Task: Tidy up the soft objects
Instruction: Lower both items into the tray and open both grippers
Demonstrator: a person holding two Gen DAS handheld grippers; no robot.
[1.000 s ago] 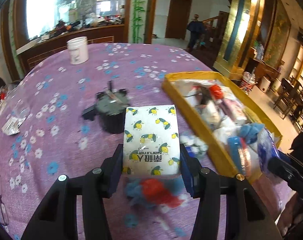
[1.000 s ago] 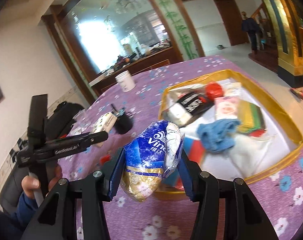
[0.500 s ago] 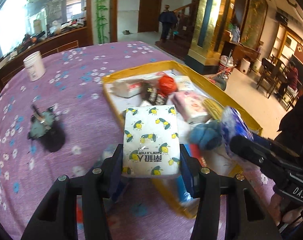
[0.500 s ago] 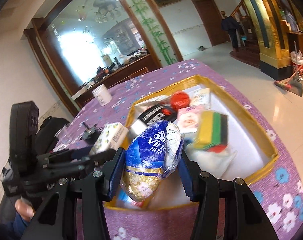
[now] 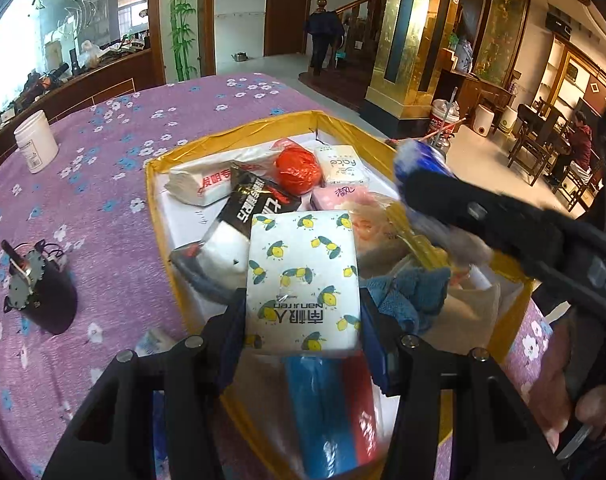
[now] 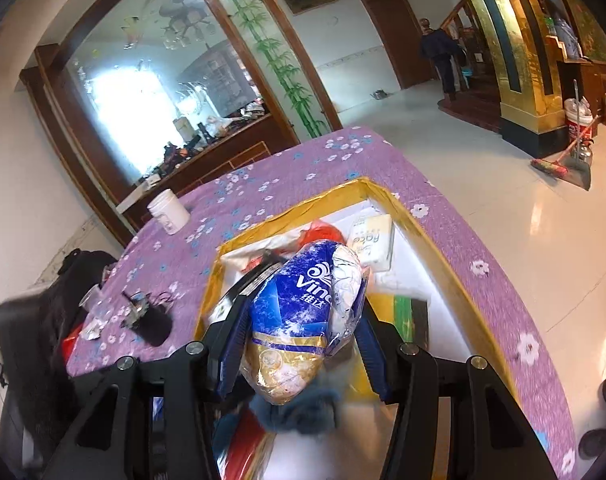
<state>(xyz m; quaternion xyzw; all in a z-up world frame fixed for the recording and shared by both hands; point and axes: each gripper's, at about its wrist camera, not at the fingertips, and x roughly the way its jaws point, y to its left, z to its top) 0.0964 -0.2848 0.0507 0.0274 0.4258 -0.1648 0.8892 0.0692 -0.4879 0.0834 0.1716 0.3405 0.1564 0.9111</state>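
While jaws clamp it, tissue pack (image 5: pixel 303 280) overhangs tray (image 5: pixel 153 184).

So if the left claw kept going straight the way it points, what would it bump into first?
Probably the black-and-white packet lying in the gold-rimmed box, just beyond the bee-print tissue pack that the left claw holds. Depth is hard to judge.

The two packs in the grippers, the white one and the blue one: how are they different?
The white pack in the left gripper is flat and box-shaped; the blue pack in the right gripper is rounded and bulging. The white pack is printed with small yellow and blue bees; the blue pack has a shiny, crinkled wrapper with a gold lower end. Both are clamped between jaws and held over the yellow box.
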